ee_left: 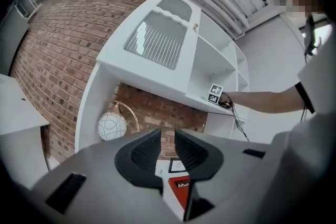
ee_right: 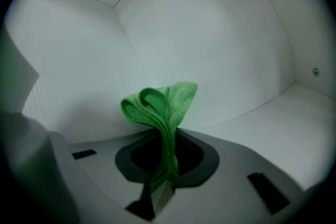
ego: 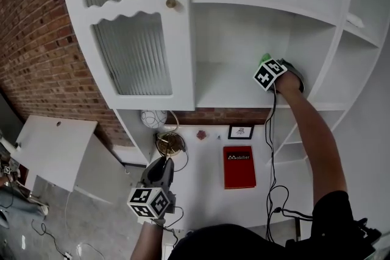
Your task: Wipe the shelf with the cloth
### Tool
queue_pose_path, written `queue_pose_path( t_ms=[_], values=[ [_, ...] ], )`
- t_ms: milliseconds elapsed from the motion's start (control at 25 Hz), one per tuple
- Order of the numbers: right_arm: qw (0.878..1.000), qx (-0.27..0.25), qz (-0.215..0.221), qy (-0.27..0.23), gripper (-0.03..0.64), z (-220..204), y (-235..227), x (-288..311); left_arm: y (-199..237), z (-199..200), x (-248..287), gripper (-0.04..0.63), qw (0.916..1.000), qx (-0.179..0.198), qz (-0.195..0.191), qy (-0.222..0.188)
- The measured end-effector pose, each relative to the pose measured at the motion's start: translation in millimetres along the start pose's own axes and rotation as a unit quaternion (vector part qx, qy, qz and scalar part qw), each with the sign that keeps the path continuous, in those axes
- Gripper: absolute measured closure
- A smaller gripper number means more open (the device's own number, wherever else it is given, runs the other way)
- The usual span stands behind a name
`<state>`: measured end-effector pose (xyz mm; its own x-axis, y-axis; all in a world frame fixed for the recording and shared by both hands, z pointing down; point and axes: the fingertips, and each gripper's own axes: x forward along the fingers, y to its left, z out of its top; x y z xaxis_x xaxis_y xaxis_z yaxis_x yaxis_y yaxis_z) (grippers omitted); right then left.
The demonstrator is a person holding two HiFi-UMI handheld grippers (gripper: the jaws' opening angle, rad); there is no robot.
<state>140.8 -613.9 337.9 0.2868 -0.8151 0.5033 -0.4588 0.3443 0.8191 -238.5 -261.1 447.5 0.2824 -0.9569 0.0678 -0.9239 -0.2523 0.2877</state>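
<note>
A folded green cloth sticks up from between the jaws of my right gripper, which is shut on it. The cloth's free end stands close to the back wall of a white shelf compartment. In the head view the right gripper reaches deep into the middle shelf, and only a green corner of the cloth shows past the marker cube. My left gripper hangs low over the white desk, well away from the shelf. Its jaws are nearly together with nothing between them.
A cabinet door with ribbed glass closes the shelf unit's left half. On the desk below lie a red book, a small picture frame and a globe lamp. A black cable trails from the right arm. A brick wall stands behind.
</note>
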Motion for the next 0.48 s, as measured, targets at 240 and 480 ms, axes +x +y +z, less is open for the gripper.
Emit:
queue_pose_path(
  t_ms=[240,480],
  values=[
    [1.0,0.018,0.008,-0.018,0.566,3.1,1.0,-12.6,6.9,1.2,-19.0,0.515,0.9999,-0.005,0.012,-0.009],
    [0.975,0.065,0.063,-0.204,0.565,86.6,25.5,-86.0,10.6,-3.5,-46.5,0.515,0.9994,-0.01,0.033,-0.01]
  ],
)
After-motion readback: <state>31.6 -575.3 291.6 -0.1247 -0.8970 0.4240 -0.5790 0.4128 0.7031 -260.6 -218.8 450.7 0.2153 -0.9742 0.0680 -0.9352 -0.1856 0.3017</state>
